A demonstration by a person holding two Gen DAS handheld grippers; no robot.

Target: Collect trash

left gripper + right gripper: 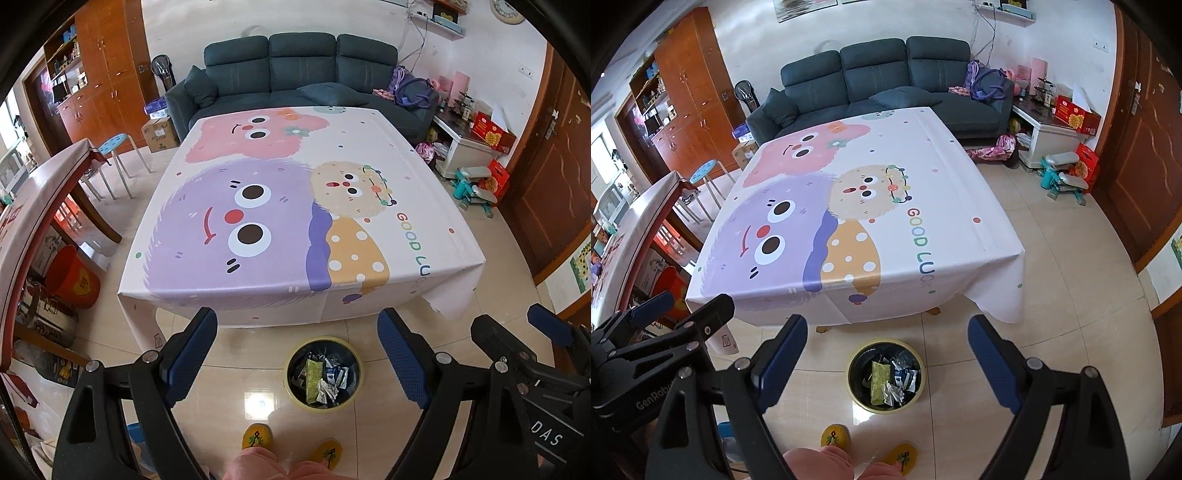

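Both grippers hung side by side over the tiled floor, angled down toward the waste bin (324, 372) that stood just in front of the tabletop (424, 155), near the person's yellow slippers (257, 436). The left gripper (297, 354) had its jaws spread wide with nothing between them; the right gripper (886, 356) likewise gaped, holding nothing. The trash (892, 380), wrappers and crumpled packets, lay inside the bin, heaped toward its middle. The cartoon tablecloth (798, 229) showed no litter on it, so the collecting looked finished or very nearly so. The bin probably sat at the table's near edge so that each piece could be dropped straight in.
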